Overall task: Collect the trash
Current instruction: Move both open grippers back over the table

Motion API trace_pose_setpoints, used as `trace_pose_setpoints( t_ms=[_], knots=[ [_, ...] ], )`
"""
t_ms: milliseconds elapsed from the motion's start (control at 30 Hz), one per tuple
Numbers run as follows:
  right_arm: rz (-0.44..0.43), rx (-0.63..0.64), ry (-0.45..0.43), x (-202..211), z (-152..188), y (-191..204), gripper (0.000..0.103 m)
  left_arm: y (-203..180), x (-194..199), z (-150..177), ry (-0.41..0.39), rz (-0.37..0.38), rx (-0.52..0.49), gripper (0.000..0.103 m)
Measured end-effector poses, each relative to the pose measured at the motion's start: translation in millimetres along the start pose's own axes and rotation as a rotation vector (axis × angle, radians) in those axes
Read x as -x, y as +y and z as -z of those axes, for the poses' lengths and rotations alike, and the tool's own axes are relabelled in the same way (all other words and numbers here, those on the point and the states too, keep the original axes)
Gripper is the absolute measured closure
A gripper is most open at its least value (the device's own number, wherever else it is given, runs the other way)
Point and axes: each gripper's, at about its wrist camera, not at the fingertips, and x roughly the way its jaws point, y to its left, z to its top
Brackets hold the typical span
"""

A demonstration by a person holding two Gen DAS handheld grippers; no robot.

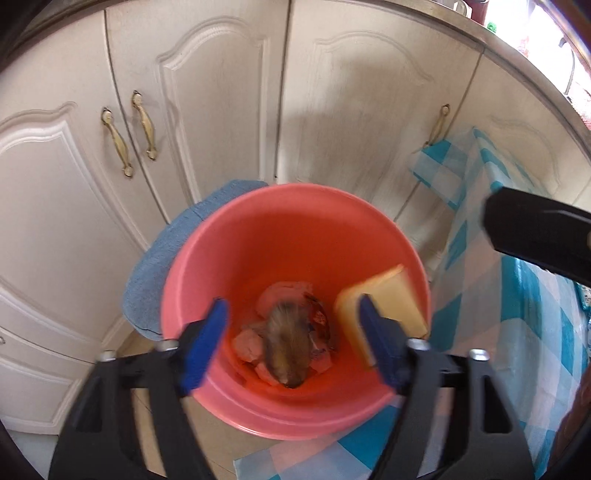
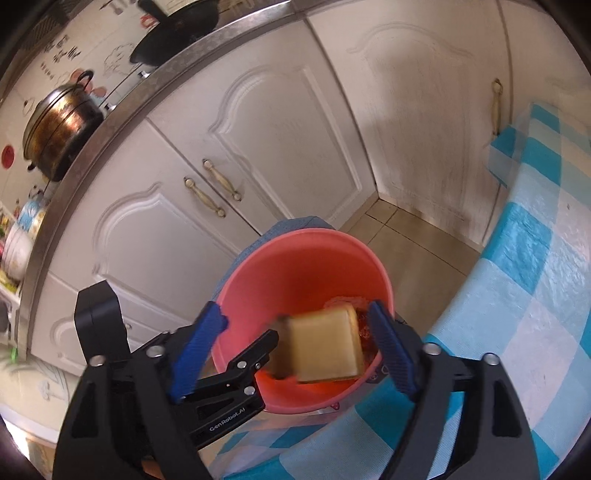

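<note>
A pink bucket stands on the floor below both grippers. At its bottom lie crumpled pinkish scraps and a dark wrapper. My left gripper is open over the bucket's mouth, with a blurred brown fibrous lump loose between and below its fingers. A yellow sponge hangs in the air by the bucket's right wall, blurred. In the right wrist view the sponge is between the spread fingers of my right gripper, above the bucket; the pads do not press on it.
White cabinet doors with brass handles stand behind the bucket. A blue mat lies under it on the left. A blue-checked cloth covers a table at the right. A pot and a wok sit on the counter.
</note>
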Motion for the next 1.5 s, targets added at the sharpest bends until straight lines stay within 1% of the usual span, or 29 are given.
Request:
trace_pose_setpoints(
  t_ms=[33,67,167,233,300,433,567,800,967,1200,1333,1500],
  knots=[
    [0.000,-0.018,-0.003,3.1,0.6,-2.4,0.018,0.3,1.6,-0.4,-0.011,-0.023,-0.004,0.015],
    [0.004,-0.033,-0.009,7.1,1.5,-4.4,0.013,-0.5,3.7,-0.5,-0.021,-0.047,-0.016,0.015],
    [0.031,-0.050,-0.038,25.1,7.3,-9.5,0.013,-0.8,10.3,-2.1,-0.027,-0.087,-0.032,0.013],
    [0.062,-0.039,-0.064,39.1,12.6,-10.9,0.013,0.7,17.9,-2.1,-0.045,-0.088,-0.030,0.013],
    [0.111,-0.031,-0.102,59.2,21.3,-13.7,0.013,1.6,27.9,-2.2,-0.063,-0.079,-0.025,0.013],
    [0.202,-0.020,-0.179,98.2,42.0,-22.2,0.013,-1.3,45.9,-2.1,-0.099,-0.038,-0.029,0.013],
    [0.317,-0.035,-0.267,141.1,70.6,-32.4,0.013,-16.8,63.0,-2.2,-0.130,0.017,-0.059,0.013],
    [0.466,-0.128,-0.382,206.7,125.8,-59.7,0.013,-57.3,88.4,9.2,-0.148,0.136,-0.155,0.013],
    [0.544,-0.232,-0.413,244.4,165.5,-85.7,0.013,-90.0,101.2,23.1,-0.140,0.216,-0.227,0.013],
    [0.595,-0.382,-0.447,283.1,219.6,-114.2,0.013,-137.5,117.7,45.0,-0.113,0.317,-0.337,0.012],
    [0.601,-0.457,-0.481,302.7,245.4,-127.9,0.013,-162.3,126.3,57.4,-0.090,0.377,-0.385,0.013],
    [0.594,-0.514,-0.525,322.2,268.3,-139.5,0.013,-189.8,131.9,66.8,-0.059,0.416,-0.439,0.012]
  ],
)
